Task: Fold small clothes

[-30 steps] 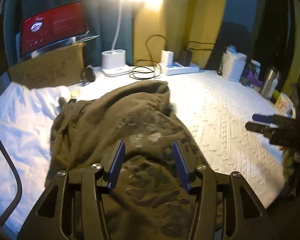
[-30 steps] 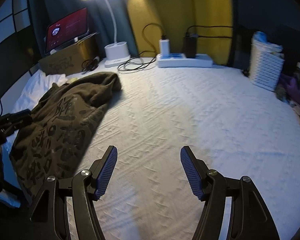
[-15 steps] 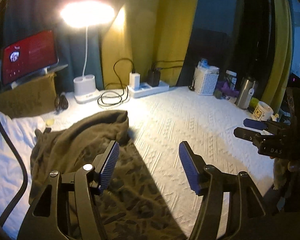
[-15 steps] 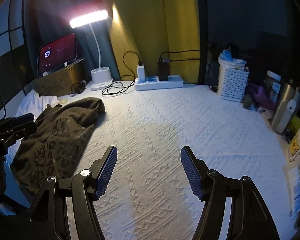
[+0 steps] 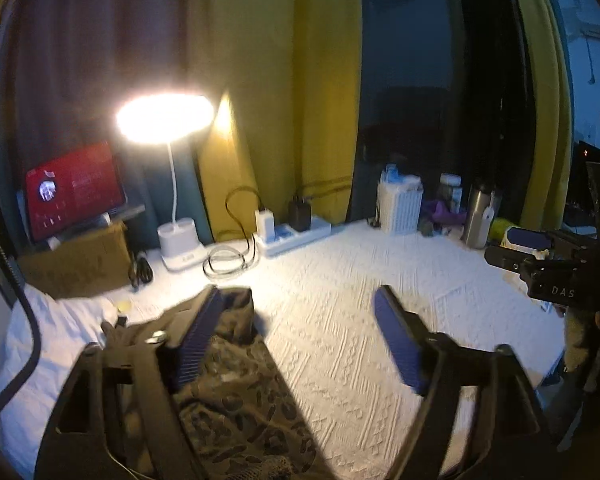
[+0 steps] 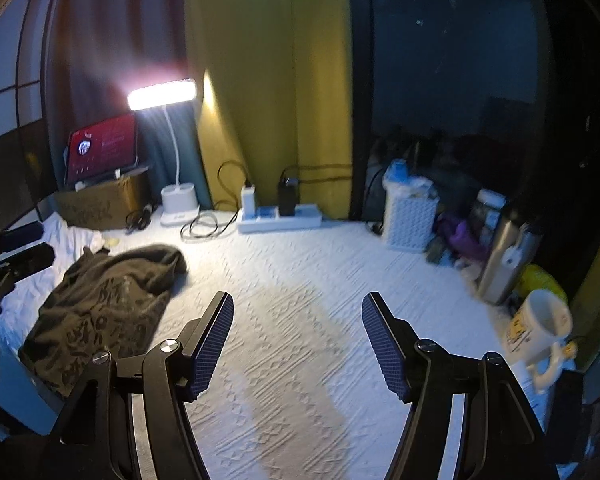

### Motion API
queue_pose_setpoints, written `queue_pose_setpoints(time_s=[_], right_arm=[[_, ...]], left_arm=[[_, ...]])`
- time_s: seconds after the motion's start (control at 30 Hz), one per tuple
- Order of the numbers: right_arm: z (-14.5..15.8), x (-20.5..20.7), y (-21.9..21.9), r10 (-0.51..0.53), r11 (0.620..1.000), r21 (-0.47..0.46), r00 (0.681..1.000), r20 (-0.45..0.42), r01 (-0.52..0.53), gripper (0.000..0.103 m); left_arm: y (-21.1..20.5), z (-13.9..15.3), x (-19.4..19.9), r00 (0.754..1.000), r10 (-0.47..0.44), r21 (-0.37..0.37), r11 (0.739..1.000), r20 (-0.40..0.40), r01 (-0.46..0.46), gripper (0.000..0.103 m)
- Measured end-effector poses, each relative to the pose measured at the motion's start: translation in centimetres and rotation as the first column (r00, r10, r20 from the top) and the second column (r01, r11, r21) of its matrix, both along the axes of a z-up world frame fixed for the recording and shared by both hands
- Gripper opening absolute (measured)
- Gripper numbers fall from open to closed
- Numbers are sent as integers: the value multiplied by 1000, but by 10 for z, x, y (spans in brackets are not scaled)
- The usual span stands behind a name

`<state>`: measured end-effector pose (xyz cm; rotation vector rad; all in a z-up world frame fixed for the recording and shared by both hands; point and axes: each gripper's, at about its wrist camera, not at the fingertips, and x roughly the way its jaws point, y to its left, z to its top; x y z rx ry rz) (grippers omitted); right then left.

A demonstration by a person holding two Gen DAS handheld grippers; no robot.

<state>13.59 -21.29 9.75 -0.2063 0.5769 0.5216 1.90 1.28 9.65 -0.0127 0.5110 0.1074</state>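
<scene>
An olive-brown printed garment lies crumpled on the left side of the white textured bedspread. My left gripper hangs above the garment's right edge. Its jaws are opening wide, with nothing between them. My right gripper is raised over bare bedspread to the right of the garment, open and empty. Each gripper shows at the edge of the other's view: the right gripper at the far right, the left gripper at the far left.
Along the back stand a lit desk lamp, a red-screened tablet on a cardboard box, a power strip with cables, and a white basket. A steel bottle and a mug sit at the right edge. White cloth lies far left.
Both grippers have lifted and tipped up, so more curtain and wall show. The left gripper's jaws spread from narrow to wide and moved off the garment toward its right edge. The garment lies still.
</scene>
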Motion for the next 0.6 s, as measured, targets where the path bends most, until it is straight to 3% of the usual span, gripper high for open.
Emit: queue_pose_setpoints(time_s=[0.13, 0.4, 0.6], right_arm=[[21, -7, -13, -42, 999, 34, 998, 37, 41, 84], [57, -21, -28, -77, 993, 100, 994, 74, 69, 85], [83, -36, -31, -73, 992, 113, 989, 129, 59, 85]], left_arm=[[-4, 12, -5, 999, -1, 12, 1000, 44, 1, 91], [-10, 34, -12, 996, 68, 4, 998, 61, -69, 93], [-8, 53, -23, 988, 82, 0, 997, 129, -82, 94]])
